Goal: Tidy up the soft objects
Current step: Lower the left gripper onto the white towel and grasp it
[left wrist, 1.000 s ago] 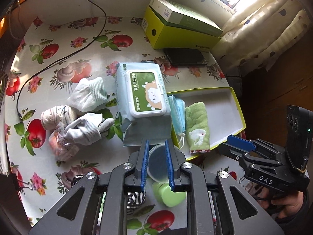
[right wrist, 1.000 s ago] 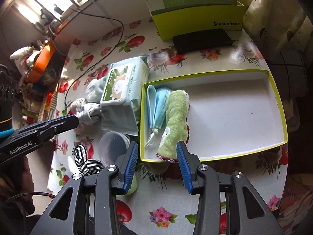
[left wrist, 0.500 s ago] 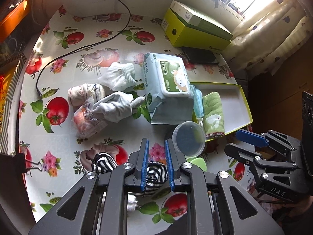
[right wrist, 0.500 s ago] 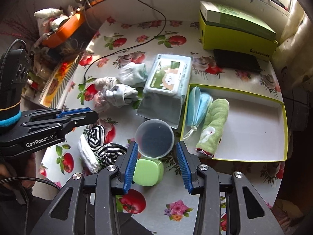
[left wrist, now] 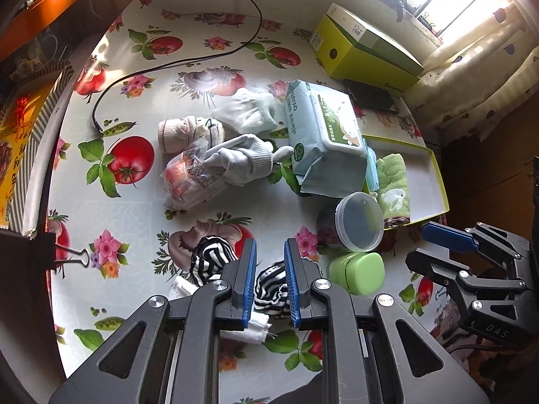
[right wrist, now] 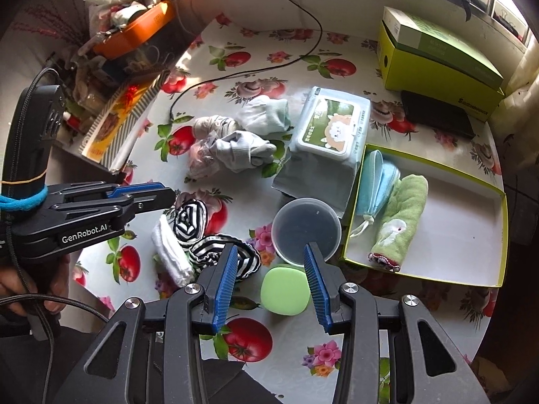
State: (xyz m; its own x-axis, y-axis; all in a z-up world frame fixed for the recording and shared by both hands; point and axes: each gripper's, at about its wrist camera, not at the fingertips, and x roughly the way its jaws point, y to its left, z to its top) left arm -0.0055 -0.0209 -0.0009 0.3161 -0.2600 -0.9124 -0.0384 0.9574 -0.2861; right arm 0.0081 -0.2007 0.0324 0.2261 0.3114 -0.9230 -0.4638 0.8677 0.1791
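A rolled black-and-white striped sock [left wrist: 210, 257] [right wrist: 192, 219] lies near the table's front, a second striped piece [left wrist: 269, 286] [right wrist: 219, 252] and a white sock [right wrist: 168, 256] beside it. My left gripper [left wrist: 270, 269] [right wrist: 148, 198] hovers over the striped piece, open a narrow way and empty. My right gripper [right wrist: 271, 269] [left wrist: 427, 249] is open above a green rounded case [right wrist: 286, 291]. The yellow-rimmed tray [right wrist: 438, 276] holds blue face masks [right wrist: 374, 181] and a green towel [right wrist: 401, 215]. Grey gloves [left wrist: 242, 160], a white sock [left wrist: 249, 109] and a beige roll [left wrist: 185, 131] lie mid-table.
A wet-wipes pack [left wrist: 323, 134] sits left of the tray, with a lidded clear tub [left wrist: 358, 222] in front of it. At the back stand a green box [left wrist: 363, 50] and a black device [left wrist: 370, 96]. A black cable [left wrist: 202, 57] crosses the cloth. A binder clip [left wrist: 72, 259] grips the left edge.
Both grippers have travelled left across the table, away from the tray. The left one went from over the clear tub to over the striped socks, the right one from the tray's edge to the green case.
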